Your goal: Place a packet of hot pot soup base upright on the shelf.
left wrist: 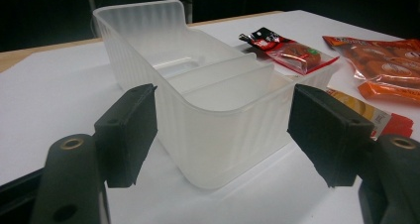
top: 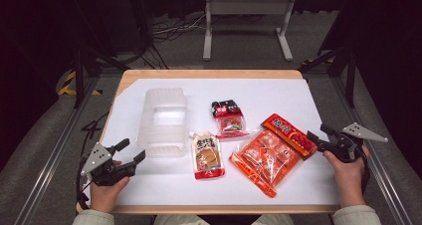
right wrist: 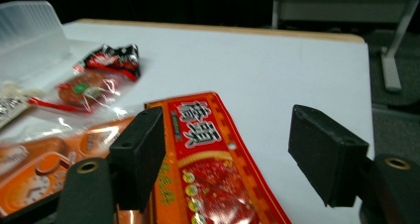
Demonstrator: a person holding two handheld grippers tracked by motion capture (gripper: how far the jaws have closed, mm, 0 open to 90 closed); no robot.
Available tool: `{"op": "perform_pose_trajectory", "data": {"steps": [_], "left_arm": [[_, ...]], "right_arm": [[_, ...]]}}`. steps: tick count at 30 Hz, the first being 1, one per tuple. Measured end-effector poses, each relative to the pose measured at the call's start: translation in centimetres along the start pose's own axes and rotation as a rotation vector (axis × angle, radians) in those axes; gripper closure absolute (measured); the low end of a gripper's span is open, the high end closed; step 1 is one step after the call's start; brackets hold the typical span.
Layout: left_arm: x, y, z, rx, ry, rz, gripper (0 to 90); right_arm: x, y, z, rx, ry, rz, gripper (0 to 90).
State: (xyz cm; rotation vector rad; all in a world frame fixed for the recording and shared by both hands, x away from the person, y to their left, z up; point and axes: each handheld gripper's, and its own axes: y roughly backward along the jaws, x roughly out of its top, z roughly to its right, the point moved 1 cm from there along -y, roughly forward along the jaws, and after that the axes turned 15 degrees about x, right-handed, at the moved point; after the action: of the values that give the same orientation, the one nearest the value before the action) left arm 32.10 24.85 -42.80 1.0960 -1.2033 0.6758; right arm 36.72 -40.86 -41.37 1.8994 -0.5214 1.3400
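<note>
A translucent plastic bin (top: 164, 120) stands empty on the left of the white sheet. To its right lie a small red-and-black snack packet (top: 229, 118), a spouted sauce pouch (top: 206, 155) and a large orange-red bag (top: 273, 153). My left gripper (top: 130, 151) is open at the bin's near left corner. In the left gripper view the bin's near end (left wrist: 218, 115) stands just beyond the open left gripper (left wrist: 223, 135), untouched. My right gripper (top: 318, 134) is open at the bag's right end. In the right gripper view the bag's red header (right wrist: 198, 130) lies under the open right gripper (right wrist: 228, 154).
The white sheet (top: 278, 93) covers a wooden table (top: 209, 73) whose rim shows at the back. A metal stand (top: 246, 21) and cables sit on the floor behind. Bare sheet lies near the front edge and at the back right.
</note>
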Motion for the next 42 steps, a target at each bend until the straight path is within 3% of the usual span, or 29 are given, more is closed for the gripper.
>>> {"op": "perform_pose_trajectory", "data": {"steps": [7, 9, 17, 21, 30, 34, 37, 42], "left_arm": [[0.0, 0.0, 0.0, 0.0, -0.001, 0.001, 27.7], [0.0, 0.0, 0.0, 0.0, -0.002, 0.0, 27.7], [0.0, -0.1, 0.0, -0.003, -0.003, -0.001, 27.7], [0.0, -0.2, 0.2, -0.002, -0.015, -0.016, 28.3], [0.0, -0.2, 0.4, -0.002, -0.029, -0.023, 28.2], [0.0, -0.3, 0.4, -0.001, -0.032, -0.025, 28.2], [0.0, -0.3, 0.5, -0.001, -0.04, -0.029, 28.1], [0.0, -0.3, 0.5, 0.0, -0.04, -0.029, 28.1]], "right_arm": [[-1.2, -0.5, 1.2, -0.035, -0.088, -0.082, 31.9], [-1.6, -0.6, 1.4, -0.039, -0.085, -0.097, 31.4], [-2.4, -0.9, 1.8, -0.025, -0.159, -0.178, 27.4], [-2.7, -1.1, 1.8, -0.003, -0.167, -0.199, 26.5], [-2.9, -1.2, 2.2, 0.028, -0.241, -0.221, 22.6], [-2.9, -1.2, 2.3, 0.033, -0.272, -0.205, 21.8], [-2.8, -1.1, 2.2, 0.068, -0.299, -0.205, 25.6], [-2.4, -0.9, 2.0, 0.07, -0.29, -0.179, 31.1]]}}
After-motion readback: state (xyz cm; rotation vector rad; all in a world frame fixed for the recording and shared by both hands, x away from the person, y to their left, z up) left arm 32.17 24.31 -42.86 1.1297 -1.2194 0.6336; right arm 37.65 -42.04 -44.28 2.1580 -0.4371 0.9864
